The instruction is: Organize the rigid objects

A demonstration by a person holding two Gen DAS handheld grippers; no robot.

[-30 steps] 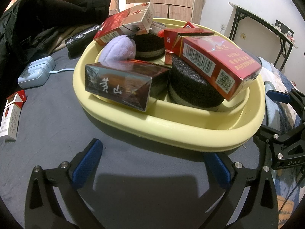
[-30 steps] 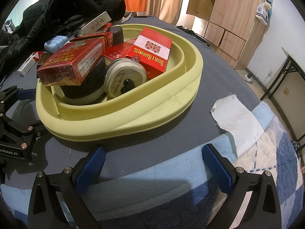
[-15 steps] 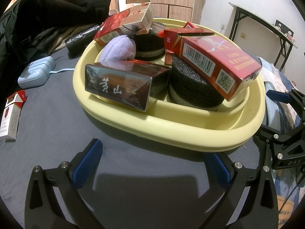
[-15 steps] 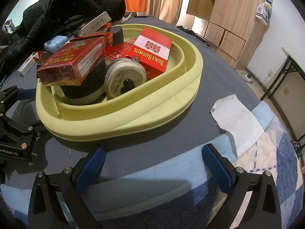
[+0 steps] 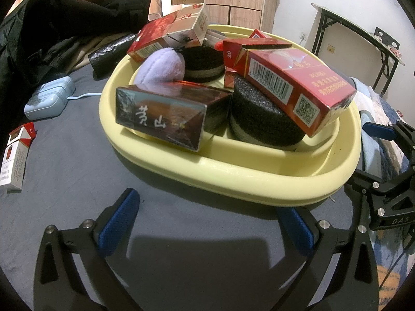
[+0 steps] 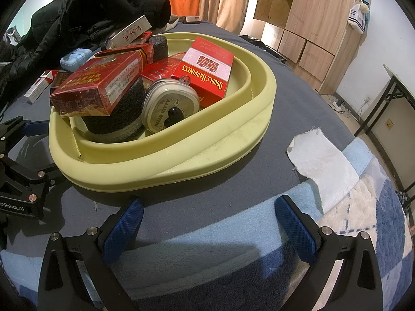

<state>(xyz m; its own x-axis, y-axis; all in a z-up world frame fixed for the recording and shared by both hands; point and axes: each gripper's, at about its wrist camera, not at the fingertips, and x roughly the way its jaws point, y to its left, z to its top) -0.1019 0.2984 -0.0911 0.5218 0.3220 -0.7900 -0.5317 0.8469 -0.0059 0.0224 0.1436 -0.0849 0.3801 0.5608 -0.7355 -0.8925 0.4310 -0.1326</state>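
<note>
Both tongs are sitting wide apart and empty, low over the grey bedcover, each facing the yellow basin [image 5: 233,173] from its own side.

Left tongs [image 5: 207,223]: the basin is filling the centre of the left wrist view, its near rim just beyond the fingertips. Nearest piece is the dark brown box [image 5: 166,119], lying with its long axis running away toward the upper right of the frame, short end face presented to the tongs. Right of it, a red carton [image 5: 298,88] is resting tilted on a black foam puck [image 5: 262,121].

One loose item outside the basin: a white-and-red pack [image 5: 15,158] is lying on the bedcover at the far left edge of that frame, well apart from the basin. The left tongs look the nearer to it.

Right tongs [image 6: 207,223]: the basin rim is sitting near, upper left of centre; a white cloth [image 6: 324,163] is lying at right.

Judgement: the stray pack probably remains to be gathered.
</note>
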